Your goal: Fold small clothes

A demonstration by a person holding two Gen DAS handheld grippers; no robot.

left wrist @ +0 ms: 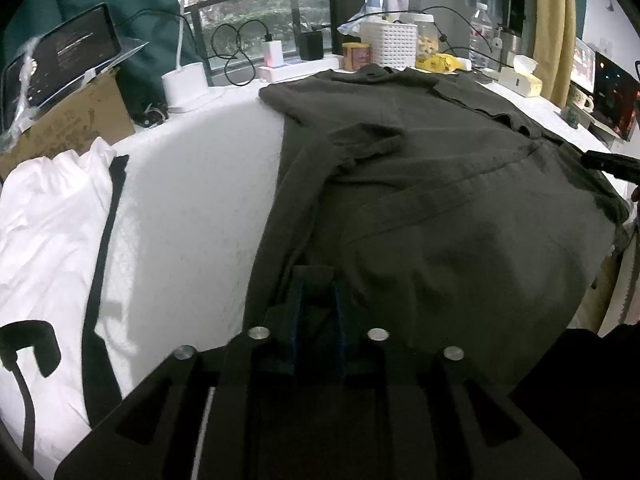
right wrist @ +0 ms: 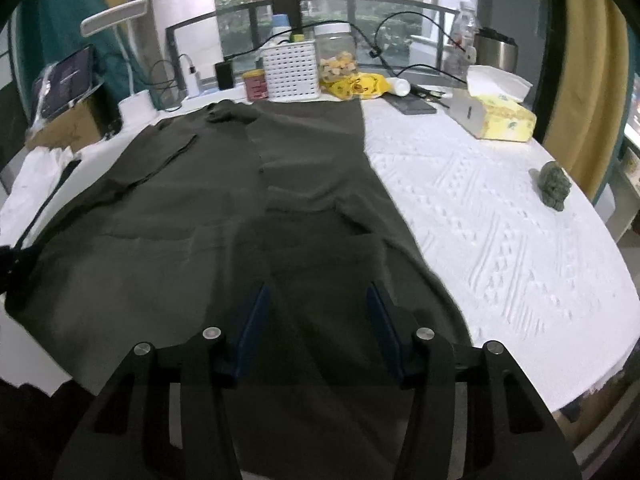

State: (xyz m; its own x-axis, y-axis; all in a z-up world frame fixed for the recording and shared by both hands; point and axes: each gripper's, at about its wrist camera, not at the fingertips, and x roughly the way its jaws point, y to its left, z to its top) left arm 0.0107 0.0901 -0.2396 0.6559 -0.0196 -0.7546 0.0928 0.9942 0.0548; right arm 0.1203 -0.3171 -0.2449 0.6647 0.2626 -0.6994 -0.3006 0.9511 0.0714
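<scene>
On the white table (right wrist: 500,220) lay our dark shirt (right wrist: 200,208), sides folded in. Left gripper (left wrist: 318,292) was narrow, pinching the near hem; right gripper (right wrist: 316,308) stood wide over cloth, gripping nothing. Next, we judged: clamp right, then lift the hem away.

You have a dark olive shirt (right wrist: 200,208) spread flat across the desk (right wrist: 480,216), both sides folded inward, hem nearest you.
</scene>
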